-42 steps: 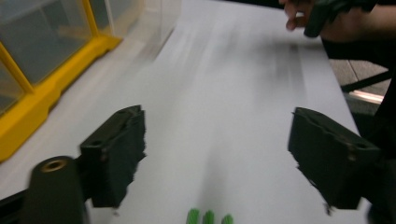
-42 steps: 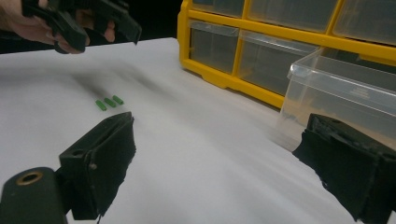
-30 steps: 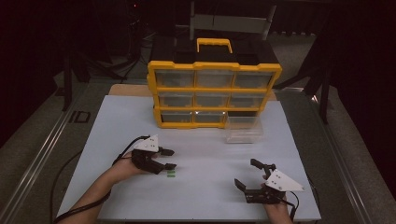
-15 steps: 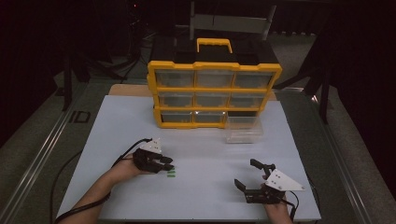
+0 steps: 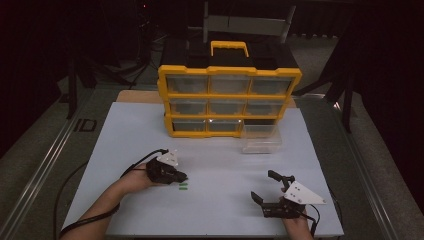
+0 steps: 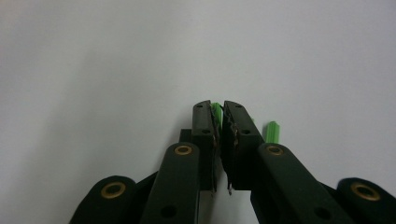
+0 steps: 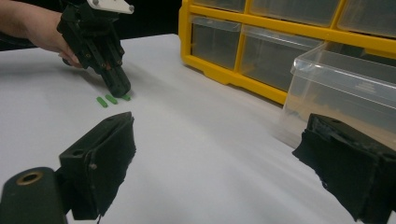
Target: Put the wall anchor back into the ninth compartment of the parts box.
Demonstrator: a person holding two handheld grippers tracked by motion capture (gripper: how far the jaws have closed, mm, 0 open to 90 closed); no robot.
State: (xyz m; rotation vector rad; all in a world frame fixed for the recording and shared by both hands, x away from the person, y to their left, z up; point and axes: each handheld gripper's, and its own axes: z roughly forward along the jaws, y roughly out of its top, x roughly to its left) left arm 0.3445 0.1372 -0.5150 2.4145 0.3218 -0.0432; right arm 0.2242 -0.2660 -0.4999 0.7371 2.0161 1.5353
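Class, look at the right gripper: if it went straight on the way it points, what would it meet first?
Probably nothing near: the right gripper, jaws open, faces bare white table; farther on, seemingly the yellow drawer cabinet.

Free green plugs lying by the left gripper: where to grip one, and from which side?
Take a loose green plug across its middle, from straight above, jaws astride its short width. It lies flat on the white table, too low for a side approach, and close beside its neighbour, so keep the opening narrow. The left gripper has just closed on another plug this way.
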